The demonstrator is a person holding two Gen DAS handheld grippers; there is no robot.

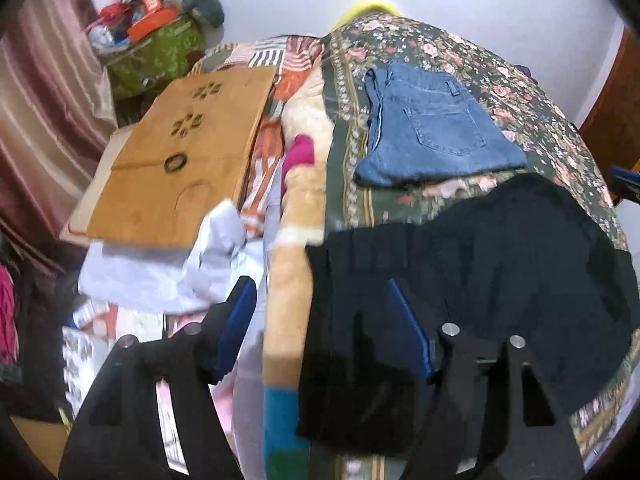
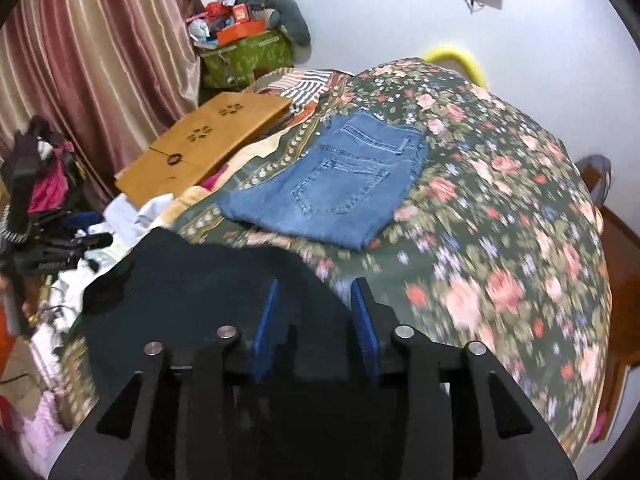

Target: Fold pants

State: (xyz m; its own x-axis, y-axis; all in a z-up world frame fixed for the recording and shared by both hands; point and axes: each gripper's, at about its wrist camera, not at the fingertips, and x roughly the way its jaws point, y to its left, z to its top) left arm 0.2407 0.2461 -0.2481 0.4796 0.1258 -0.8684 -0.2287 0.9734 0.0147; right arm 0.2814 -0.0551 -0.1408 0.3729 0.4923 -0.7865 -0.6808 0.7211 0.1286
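Observation:
Black pants (image 1: 500, 264) lie bunched on the floral bedspread (image 1: 532, 92), near its front edge; they also show in the right wrist view (image 2: 208, 280). Folded blue jeans (image 1: 432, 132) lie flat farther back on the bed, seen too in the right wrist view (image 2: 340, 184). My left gripper (image 1: 324, 320) is open wide, its right blue finger (image 1: 412, 332) over the black pants' left part and its left finger past the bed's edge. My right gripper (image 2: 316, 316) is open, low over the black pants' right edge, holding nothing.
A wooden board with flower cut-outs (image 1: 188, 152) lies left of the bed over striped cloth. White cloth and clutter (image 1: 168, 268) pile up beside it. A green bag full of items (image 2: 248, 56) stands by the curtain (image 2: 88, 64). A wooden door edge (image 1: 616, 104) is at right.

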